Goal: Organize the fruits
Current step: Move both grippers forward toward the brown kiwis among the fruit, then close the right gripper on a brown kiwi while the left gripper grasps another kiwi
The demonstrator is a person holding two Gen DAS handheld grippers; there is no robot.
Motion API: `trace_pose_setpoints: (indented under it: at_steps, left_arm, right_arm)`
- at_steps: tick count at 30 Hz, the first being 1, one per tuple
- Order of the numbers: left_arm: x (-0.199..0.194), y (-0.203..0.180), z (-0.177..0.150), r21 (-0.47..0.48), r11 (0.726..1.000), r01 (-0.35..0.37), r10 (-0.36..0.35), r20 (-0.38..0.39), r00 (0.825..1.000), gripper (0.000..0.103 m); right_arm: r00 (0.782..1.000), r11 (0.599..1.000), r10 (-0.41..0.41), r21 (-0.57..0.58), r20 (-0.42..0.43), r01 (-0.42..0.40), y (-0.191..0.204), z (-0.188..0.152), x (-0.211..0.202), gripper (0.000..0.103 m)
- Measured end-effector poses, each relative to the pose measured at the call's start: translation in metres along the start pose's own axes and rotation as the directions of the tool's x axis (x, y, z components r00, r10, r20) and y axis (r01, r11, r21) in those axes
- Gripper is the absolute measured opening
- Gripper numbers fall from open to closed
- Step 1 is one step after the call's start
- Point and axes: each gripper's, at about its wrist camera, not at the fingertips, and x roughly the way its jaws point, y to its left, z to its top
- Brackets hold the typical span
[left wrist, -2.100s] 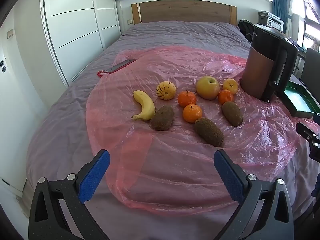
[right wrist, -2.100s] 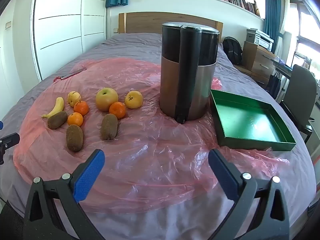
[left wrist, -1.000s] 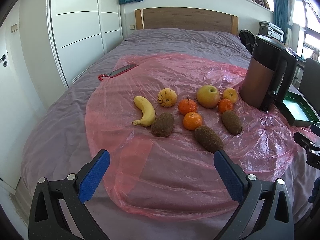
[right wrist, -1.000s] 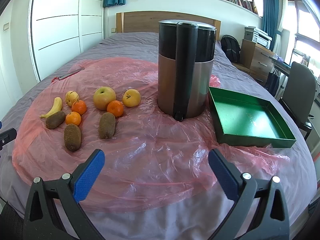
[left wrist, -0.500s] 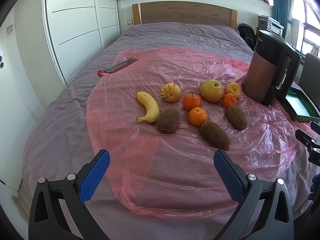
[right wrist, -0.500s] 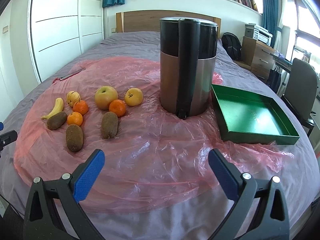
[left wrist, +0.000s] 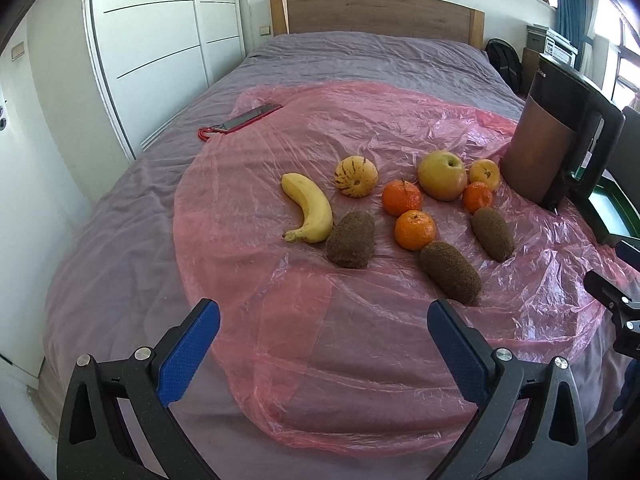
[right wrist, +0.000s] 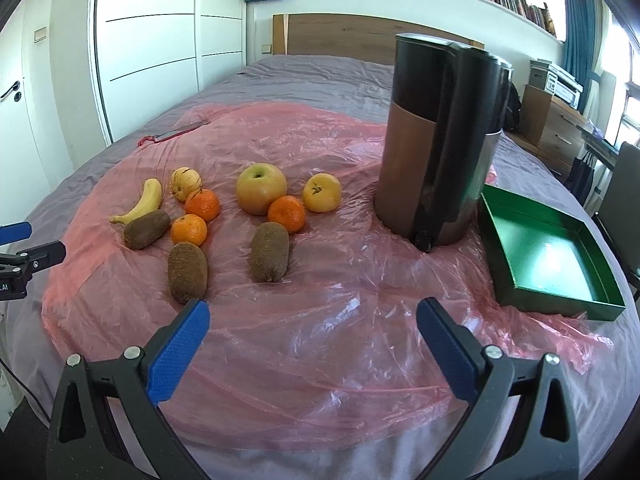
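Spread wide and holding nothing, our left gripper (left wrist: 323, 336) hovers over the near edge of the pink plastic sheet (left wrist: 360, 340). Beyond it lie a banana (left wrist: 309, 207), three kiwis, three tangerines and an apple (left wrist: 441, 175), all left of the kettle (left wrist: 560, 140).

From the right wrist, our right gripper (right wrist: 314, 334) is likewise released and empty. We see the fruits left of the kettle (right wrist: 440, 140), one kiwi (right wrist: 269, 251) nearest it, and the empty green tray (right wrist: 552, 292) just right of it.
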Motion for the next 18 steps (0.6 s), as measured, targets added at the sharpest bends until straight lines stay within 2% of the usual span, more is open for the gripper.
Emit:
trace_pose_setpoints:
  at_steps: [5, 7, 15, 18]
  left_arm:
    - [0.013, -0.004, 0.005, -0.006, 1.0, 0.016, -0.016, -0.023, 1.0, 0.102]
    - [0.018, -0.002, 0.008, -0.011, 1.0, 0.025, -0.025, -0.029, 0.999, 0.098]
    - [0.042, -0.002, 0.019, 0.002, 0.995, 0.104, -0.104, -0.073, 0.992, 0.066]
    - [0.051, -0.004, 0.023, 0.007, 0.991, 0.134, -0.133, -0.088, 0.987, 0.059]
  right_arm:
    - [0.998, 0.999, 0.052, -0.006, -0.019, -0.052, 0.007, 0.003, 0.013, 0.103]
    - [0.998, 0.998, 0.066, -0.009, -0.026, -0.066, 0.009, 0.005, 0.017, 0.103]
    - [0.992, 0.993, 0.117, -0.01, -0.053, -0.118, 0.014, 0.012, 0.038, 0.103]
    - [0.989, 0.99, 0.137, -0.021, -0.055, -0.138, 0.019, 0.016, 0.044, 0.103]
